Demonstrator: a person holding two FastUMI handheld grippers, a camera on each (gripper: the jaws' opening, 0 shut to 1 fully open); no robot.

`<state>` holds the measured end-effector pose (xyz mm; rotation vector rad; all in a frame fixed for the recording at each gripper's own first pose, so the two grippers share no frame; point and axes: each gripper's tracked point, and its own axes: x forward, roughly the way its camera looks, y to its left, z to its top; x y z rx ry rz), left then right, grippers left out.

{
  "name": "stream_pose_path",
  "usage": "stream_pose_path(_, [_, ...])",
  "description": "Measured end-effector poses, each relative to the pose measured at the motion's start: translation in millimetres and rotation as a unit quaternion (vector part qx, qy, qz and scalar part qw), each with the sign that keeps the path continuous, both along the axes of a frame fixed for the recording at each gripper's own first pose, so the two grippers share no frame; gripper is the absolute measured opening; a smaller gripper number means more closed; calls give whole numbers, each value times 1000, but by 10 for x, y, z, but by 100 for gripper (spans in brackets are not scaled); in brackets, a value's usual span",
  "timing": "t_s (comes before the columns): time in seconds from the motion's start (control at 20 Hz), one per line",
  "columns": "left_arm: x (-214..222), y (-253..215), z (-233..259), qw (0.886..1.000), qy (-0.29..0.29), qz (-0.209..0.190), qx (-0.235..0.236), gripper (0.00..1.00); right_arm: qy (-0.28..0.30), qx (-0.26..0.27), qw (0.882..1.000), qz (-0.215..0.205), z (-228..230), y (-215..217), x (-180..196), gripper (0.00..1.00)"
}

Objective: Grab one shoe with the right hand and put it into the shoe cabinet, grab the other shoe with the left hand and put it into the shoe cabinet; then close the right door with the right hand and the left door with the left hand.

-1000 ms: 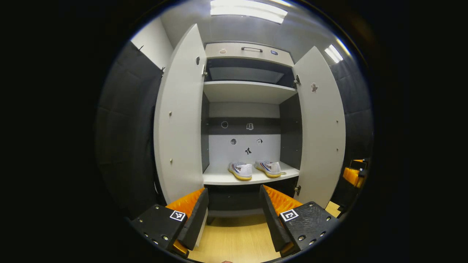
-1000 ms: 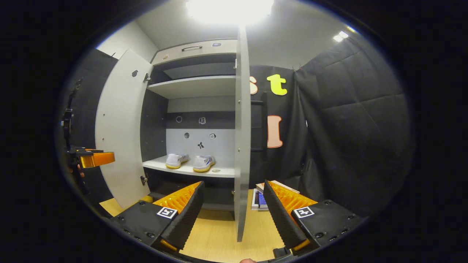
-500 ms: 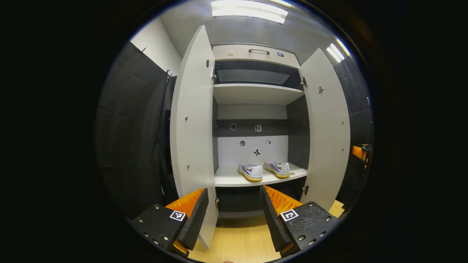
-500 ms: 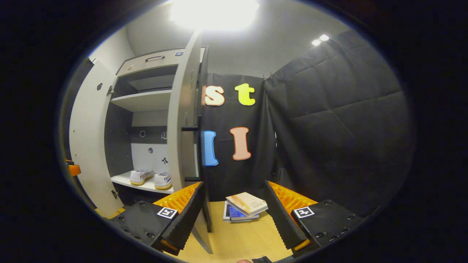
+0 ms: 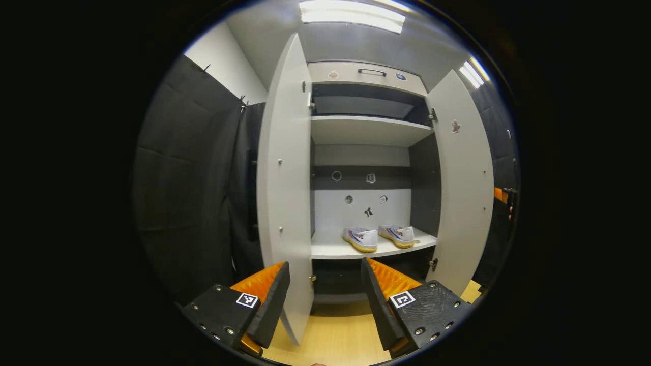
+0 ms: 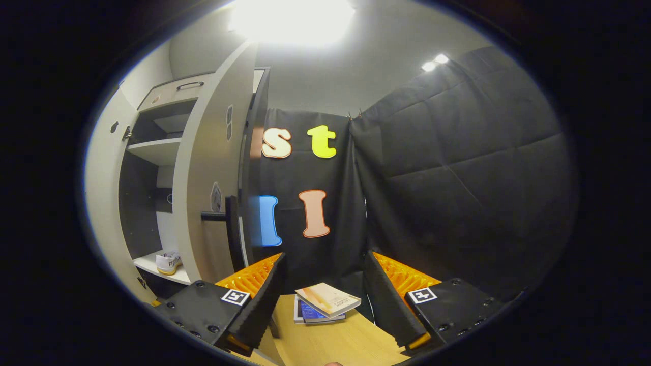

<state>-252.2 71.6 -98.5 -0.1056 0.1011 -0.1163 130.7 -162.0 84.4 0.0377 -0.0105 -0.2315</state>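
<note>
With both white yellow-soled shoes point(image 5: 379, 237) shelved, the empty, open right gripper point(image 6: 321, 297) has swung behind the pale grey right door point(image 6: 208, 168), ready to close it, while the left gripper point(image 5: 325, 297) waits open.

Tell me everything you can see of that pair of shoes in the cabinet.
The two shoes are white low sneakers with yellowish soles and striped side markings. They stand upright, side by side and apart, heels toward the camera, on the lower shelf of the open shoe cabinet. Nothing else touches them; both doors stand open.
</note>
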Motion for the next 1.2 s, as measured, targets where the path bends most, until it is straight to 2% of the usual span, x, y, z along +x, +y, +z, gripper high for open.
stream_pose_path(0.3, [19, 343, -44, 1000, 5, 29, -7, 73, -1, -47, 999, -8, 86, 160, 68, 95])
stream_pose_path(0.45, [36, 489, -81, 999, 7, 41, -7, 75, -4, -43, 999, 7, 100, 289, 48, 90])
stream_pose_path(0.5, [57, 505, -98, 999, 7, 45, -9, 73, -4, -42, 999, 10, 93, 326, 43, 94])
stream_pose_path(0.65, [65, 587, -113, 999, 9, 49, -19, 73, -3, -43, 999, 22, 99, 436, 18, 94])
stream_pose_path(0.7, [61, 604, -120, 999, 9, 50, -20, 73, -3, -43, 999, 28, 100, 489, 15, 90])
stream_pose_path(0.8, [71, 614, -132, 998, 10, 50, -19, 73, -7, -37, 998, 44, 106, 645, 8, 90])
stream_pose_path(0.85, [77, 605, -129, 999, 10, 49, -19, 73, -10, -33, 998, 54, 103, 727, 12, 94])
stream_pose_path(0.9, [88, 610, -125, 999, 9, 49, -19, 73, -11, -29, 997, 65, 105, 819, 12, 90])
stream_pose_path(1.0, [97, 637, -126, 999, 8, 50, -16, 73, -13, -25, 996, 86, 97, 996, 23, 94])
stream_pose_path(1.05, [105, 656, -137, 999, 8, 52, -14, 73, -14, -26, 995, 93, 100, 1092, 41, 91])
stream_pose_path(1.1, [100, 684, -143, 998, 8, 54, -11, 73, -15, -29, 994, 100, 107, 1175, 64, 95])
stream_pose_path(1.2, [80, 760, -164, 998, 10, 60, -10, 73, -19, -29, 994, 107, 128, 1301, 96, 91])
